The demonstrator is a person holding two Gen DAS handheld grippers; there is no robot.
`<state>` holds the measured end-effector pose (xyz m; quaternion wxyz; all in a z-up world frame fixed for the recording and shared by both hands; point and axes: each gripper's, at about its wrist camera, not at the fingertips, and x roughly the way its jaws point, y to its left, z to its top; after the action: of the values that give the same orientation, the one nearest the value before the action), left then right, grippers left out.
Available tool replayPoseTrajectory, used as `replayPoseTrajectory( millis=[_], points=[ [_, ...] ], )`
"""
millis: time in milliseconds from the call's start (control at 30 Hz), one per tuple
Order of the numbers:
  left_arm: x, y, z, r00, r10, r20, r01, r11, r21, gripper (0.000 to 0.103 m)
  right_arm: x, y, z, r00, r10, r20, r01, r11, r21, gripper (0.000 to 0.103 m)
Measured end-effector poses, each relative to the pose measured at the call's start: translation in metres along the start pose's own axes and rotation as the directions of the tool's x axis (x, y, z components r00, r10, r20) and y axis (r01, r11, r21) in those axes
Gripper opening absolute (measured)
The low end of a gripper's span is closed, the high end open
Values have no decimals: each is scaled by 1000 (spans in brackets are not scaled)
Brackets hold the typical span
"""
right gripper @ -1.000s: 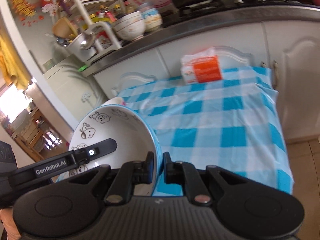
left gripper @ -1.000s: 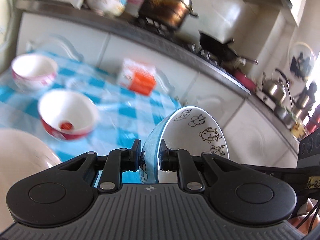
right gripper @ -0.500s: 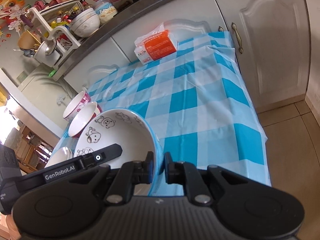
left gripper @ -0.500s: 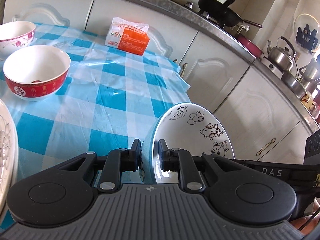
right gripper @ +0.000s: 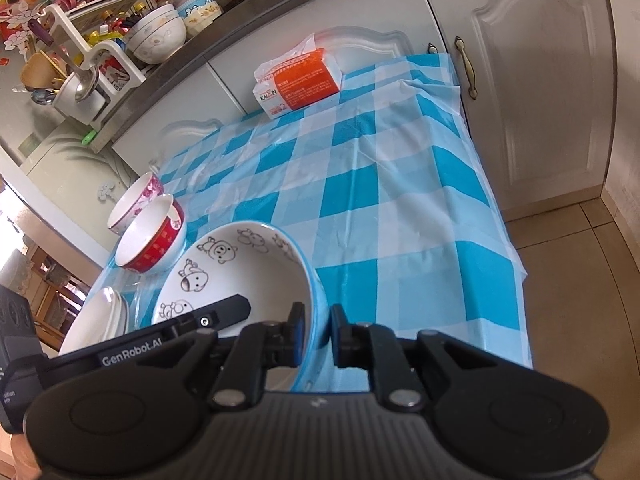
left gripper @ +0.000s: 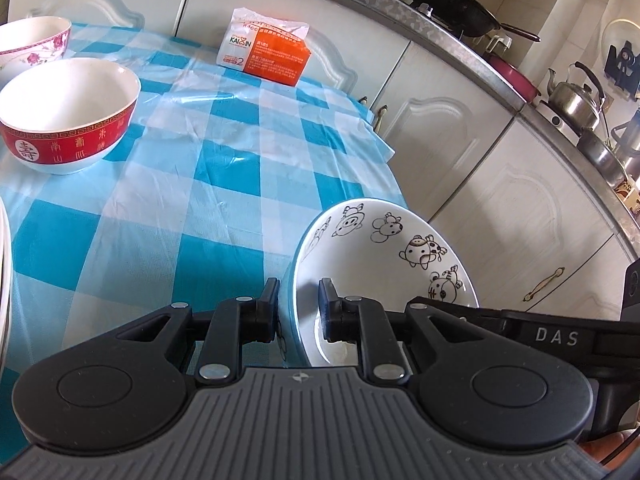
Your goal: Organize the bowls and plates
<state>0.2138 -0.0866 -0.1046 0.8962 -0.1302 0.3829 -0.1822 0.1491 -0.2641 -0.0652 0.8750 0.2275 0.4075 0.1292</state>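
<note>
Cartoon bowl (left gripper: 384, 264) sits pinched at opposite sides of its rim — the left gripper (left gripper: 298, 306) on one side, the right gripper (right gripper: 316, 334) on the other, each with one finger inside the wall and one outside, closed on the rim. It is over the near part of the checked tablecloth (left gripper: 224, 168), by the table's right edge; whether its foot touches the cloth I cannot tell.

Placement is the step in hand, I judge. To do it well, keep both tongs level with each other so the bowl does not tip, and lower it straight until the foot sits flat on the cloth. Only then ease both grips apart together, since releasing one side first would let the bowl swing on the other. Lift the inner fingers clear of the wall before drawing back.

Farther left stand the red bowl (right gripper: 154, 238) and the floral bowl (right gripper: 134, 204) close behind it, with stacked white plates (right gripper: 96, 320) nearer — a spot beside these would group the crockery, well apart from the tissue pack (right gripper: 298, 80) at the back.
</note>
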Motion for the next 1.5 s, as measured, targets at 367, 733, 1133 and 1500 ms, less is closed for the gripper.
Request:
replayPoseTrajectory(
  millis=[367, 733, 1133, 1500],
  points=[
    [-1, 3, 0, 999, 39, 23, -39, 999, 0, 28, 3, 10, 1, 1000, -12, 15, 13, 999, -43, 31],
    [-21, -2, 5, 984, 151, 95, -157, 985, 64, 77, -17, 15, -1, 992, 6, 128, -3, 1000, -24, 73],
    [-49, -3, 14, 954, 235, 184, -258, 960, 111, 103, -37, 37, -24, 967, -49, 250, 59, 998, -34, 94],
    [-74, 7, 21, 926, 289, 244, -316, 946, 77, 103, -39, 47, -26, 961, -67, 268, 74, 997, -19, 99]
  ],
)
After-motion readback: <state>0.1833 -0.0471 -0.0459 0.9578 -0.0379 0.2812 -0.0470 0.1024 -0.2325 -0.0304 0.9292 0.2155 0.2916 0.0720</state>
